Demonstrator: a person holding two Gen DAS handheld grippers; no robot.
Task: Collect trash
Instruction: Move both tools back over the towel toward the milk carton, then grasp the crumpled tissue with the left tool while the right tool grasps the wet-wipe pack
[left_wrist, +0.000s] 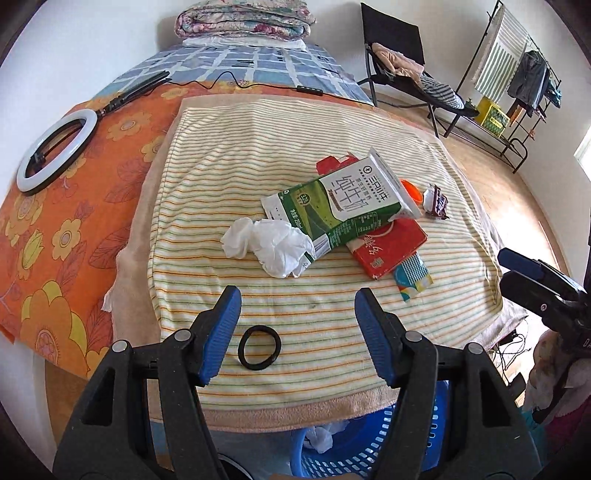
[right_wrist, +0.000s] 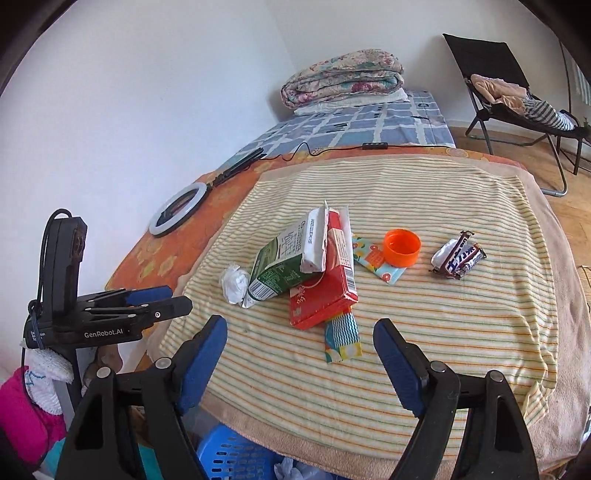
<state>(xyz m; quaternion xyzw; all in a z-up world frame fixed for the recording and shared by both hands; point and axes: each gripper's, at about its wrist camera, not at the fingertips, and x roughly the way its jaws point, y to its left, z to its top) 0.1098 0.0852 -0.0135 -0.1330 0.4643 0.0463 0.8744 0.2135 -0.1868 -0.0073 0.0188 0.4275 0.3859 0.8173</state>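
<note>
- Both the left tool (left_wrist: 295, 314) and right tool (right_wrist: 301, 350) hang with jaws apart, empty, over the bed's striped towel (left_wrist: 229, 155).
- Trash sits mid-towel: crumpled tissue (left_wrist: 269, 245) touches the milk carton (left_wrist: 340, 199), which lies on the red box (left_wrist: 391, 247).
- Risk: grabbing the carton may drag its neighbours; the blue basket (left_wrist: 369, 454) sits below the bed's edge, so a drop could miss.

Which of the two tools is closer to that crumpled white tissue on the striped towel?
The left. The left tool sits open just short of the crumpled white tissue, almost facing it. The right tool, also open, is off to the tissue's right, facing the red packet.
</note>
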